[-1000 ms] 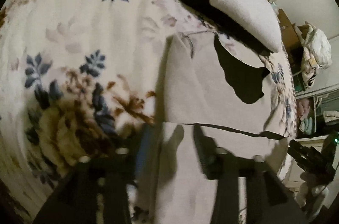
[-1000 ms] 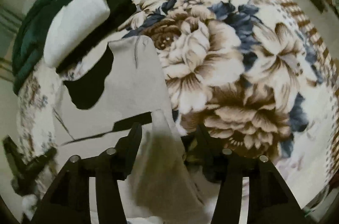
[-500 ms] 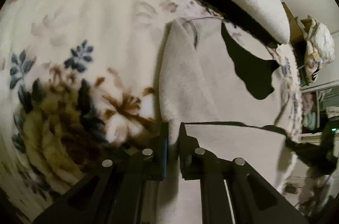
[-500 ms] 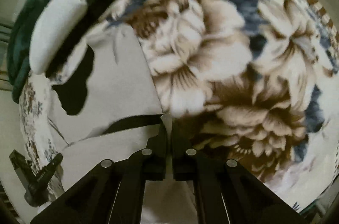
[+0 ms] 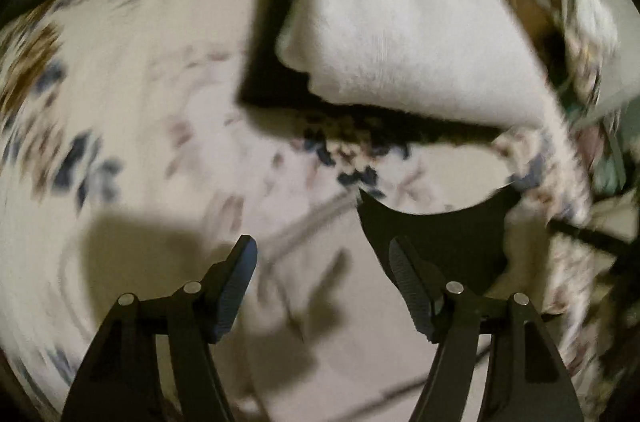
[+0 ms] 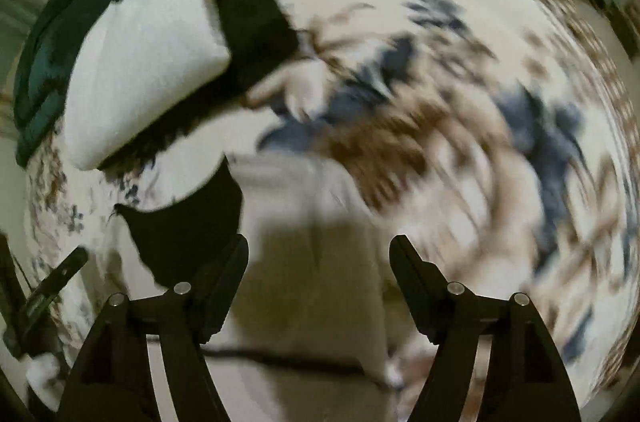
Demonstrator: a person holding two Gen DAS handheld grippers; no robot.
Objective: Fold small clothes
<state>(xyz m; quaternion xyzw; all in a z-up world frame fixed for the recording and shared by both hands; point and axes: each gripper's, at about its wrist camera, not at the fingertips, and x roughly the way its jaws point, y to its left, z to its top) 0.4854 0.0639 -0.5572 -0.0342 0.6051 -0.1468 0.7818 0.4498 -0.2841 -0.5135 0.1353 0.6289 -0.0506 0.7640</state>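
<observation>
L wrist view: left gripper [image 5: 322, 254] had its jaws wide apart, nothing btwn them. It hung over the beige garment [image 5: 320, 334], which lay flat on the floral blanket [image 5: 120, 102]; the gripper's shadow fell on the cloth. A black patch [image 5: 436, 238] of the garment sat just beyond the R finger. Further off, a folded white cloth [image 5: 400, 38] lay over a dark item [image 5: 268, 62]. Picture was heavily blurred.

R wrist view: right gripper [image 6: 318, 254] was also spread wide, holding nothing, above the same beige garment [image 6: 312, 262]. Black patch [image 6: 188, 230] was by the L finger. Folded white cloth [image 6: 144, 70] lay top L w/ a green fabric [image 6: 60, 42] behind it. Floral blanket [image 6: 480, 102] filled the R side. The other gripper [image 6: 48, 286] showed at far L edge; can't tell its state from here.
</observation>
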